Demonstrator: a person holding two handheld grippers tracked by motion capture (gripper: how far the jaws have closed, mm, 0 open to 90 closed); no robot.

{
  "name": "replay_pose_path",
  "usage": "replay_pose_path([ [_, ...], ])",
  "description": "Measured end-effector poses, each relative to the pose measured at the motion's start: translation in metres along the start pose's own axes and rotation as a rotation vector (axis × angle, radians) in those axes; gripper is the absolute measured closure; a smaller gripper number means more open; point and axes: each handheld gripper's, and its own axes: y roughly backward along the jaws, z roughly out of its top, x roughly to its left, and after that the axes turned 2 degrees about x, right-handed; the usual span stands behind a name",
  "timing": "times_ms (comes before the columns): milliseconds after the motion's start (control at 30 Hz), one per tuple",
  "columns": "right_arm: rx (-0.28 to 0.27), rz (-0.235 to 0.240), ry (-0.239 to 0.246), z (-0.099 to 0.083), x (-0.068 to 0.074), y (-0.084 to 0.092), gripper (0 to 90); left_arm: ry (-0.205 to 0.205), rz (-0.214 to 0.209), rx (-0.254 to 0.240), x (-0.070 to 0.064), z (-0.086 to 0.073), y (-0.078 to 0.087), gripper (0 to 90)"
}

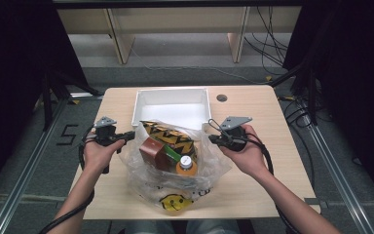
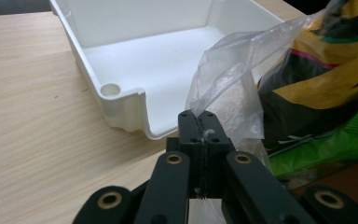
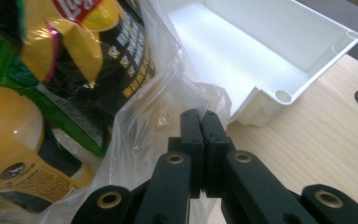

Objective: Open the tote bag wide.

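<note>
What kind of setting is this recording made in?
Probably a lab or data-collection bay: a small wooden table inside an aluminium frame, loose cables on the floor, dark curtains at both sides.

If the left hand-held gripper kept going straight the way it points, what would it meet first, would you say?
Probably the white bin: the left hand-held gripper, shut on the plastic bag, points at its near wall.

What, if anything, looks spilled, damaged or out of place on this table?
Nothing stands out. The clear plastic bag keeps the chip packet, brown carton and bottle inside, nothing spilled, and the white bin sits square behind it.
</note>
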Motion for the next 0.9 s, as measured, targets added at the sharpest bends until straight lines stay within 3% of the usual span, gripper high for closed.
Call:
replay_pose_path([
  [167, 0.025, -0.002, -0.017, -0.003, -0.003, -0.005, 90.0, -0.007, 0.017, 0.003, 0.003, -0.003, -0.005, 89.2],
  [233, 0.062, -0.001, -0.044, -0.008, -0.002, -0.01, 90.0, -0.042, 0.017, 0.024, 0.004, -0.007, -0.009, 89.2],
  [300, 0.059, -0.006, -0.038, -0.013, -0.002, -0.016, 90.0, -0.033, 0.021, 0.027, 0.003, -0.009, -0.012, 89.2],
  [333, 0.083, 0.008, -0.027, -0.014, -0.003, -0.016, 90.0, -0.051, 0.031, 0.043, 0.004, -0.013, -0.016, 89.2],
  [367, 0.073, -0.002, -0.047, -0.016, -0.002, -0.019, 90.0, -0.07, 0.034, 0.068, 0.006, -0.014, -0.016, 89.2],
  [467, 0.081, -0.01, -0.044, -0.019, -0.003, -0.023, 90.0, -0.086, 0.052, 0.081, 0.007, -0.017, -0.021, 89.1],
  [533, 0.119, -0.004, -0.032, -0.025, -0.005, -0.031, 89.2, -0.098, 0.065, 0.096, 0.007, -0.02, -0.025, 88.9],
  [633, 0.155, 0.008, -0.057, -0.03, -0.007, -0.037, 89.2, -0.124, 0.076, 0.12, 0.005, -0.028, -0.035, 88.7],
  [733, 0.145, -0.001, -0.059, -0.034, -0.01, -0.043, 89.2, -0.131, 0.078, 0.132, 0.005, -0.03, -0.037, 88.6],
  [767, 0.165, 0.003, -0.059, -0.034, -0.012, -0.043, 89.2, -0.131, 0.085, 0.13, 0.006, -0.031, -0.039, 88.5],
  [900, 0.151, 0.0, -0.092, -0.038, -0.017, -0.048, 89.2, -0.146, 0.105, 0.136, 0.007, -0.033, -0.043, 87.9],
])
